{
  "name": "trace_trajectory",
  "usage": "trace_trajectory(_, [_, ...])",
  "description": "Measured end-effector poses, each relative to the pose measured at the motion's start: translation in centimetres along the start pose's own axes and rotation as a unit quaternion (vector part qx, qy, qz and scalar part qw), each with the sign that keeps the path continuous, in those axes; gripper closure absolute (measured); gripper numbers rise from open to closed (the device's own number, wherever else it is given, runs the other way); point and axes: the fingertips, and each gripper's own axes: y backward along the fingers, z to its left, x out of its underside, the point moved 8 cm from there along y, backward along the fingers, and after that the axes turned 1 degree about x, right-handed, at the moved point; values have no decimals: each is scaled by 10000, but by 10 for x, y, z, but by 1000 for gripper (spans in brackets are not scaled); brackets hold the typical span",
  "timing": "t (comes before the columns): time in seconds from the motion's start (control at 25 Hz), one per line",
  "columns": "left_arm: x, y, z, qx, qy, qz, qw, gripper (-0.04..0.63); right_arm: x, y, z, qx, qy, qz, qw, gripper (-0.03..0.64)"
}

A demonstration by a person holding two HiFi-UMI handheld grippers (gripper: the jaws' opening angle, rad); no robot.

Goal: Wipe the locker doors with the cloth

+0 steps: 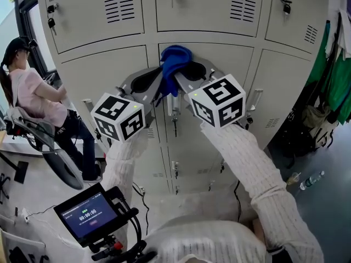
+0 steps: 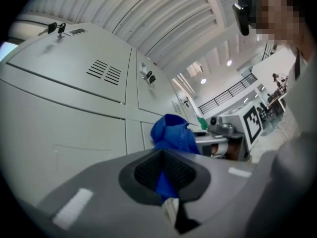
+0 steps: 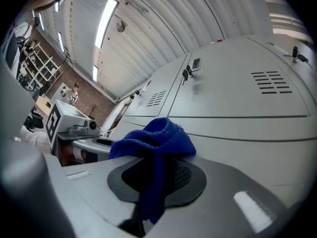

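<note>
**Both grippers pinching one blue cloth at the locker door**

I am holding the blue cloth between my two grippers, up at the grey locker door in the middle column, just under the seam with the row above. My left gripper is clamping one end of it. In the left gripper view the jaws are pressing together on a blue fold running down between the dark pads. My right gripper is pinching the other end the same way, with the cloth bunching above the jaws and hanging through them. The two gripper tips are sitting just beside each other. I cannot tell whether the cloth is touching the door. A person is sitting at the far left.
</note>
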Motion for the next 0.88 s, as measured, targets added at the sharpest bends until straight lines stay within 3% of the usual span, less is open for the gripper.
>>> trace_trajectory(0.28, [30,7,-6,-11,232,263,9994,589,37,8,12,-108,-366,135,9992,566])
trace_trajectory(0.64, [82,22,-20,-15,854,673,9941,589,86,27,22,-48,-1034,287,9942,566])
trace_trajectory(0.88, [127,37,-33,-87,1333,1090,9850,589,129,38,35,-106,-1230,880,9884,566])
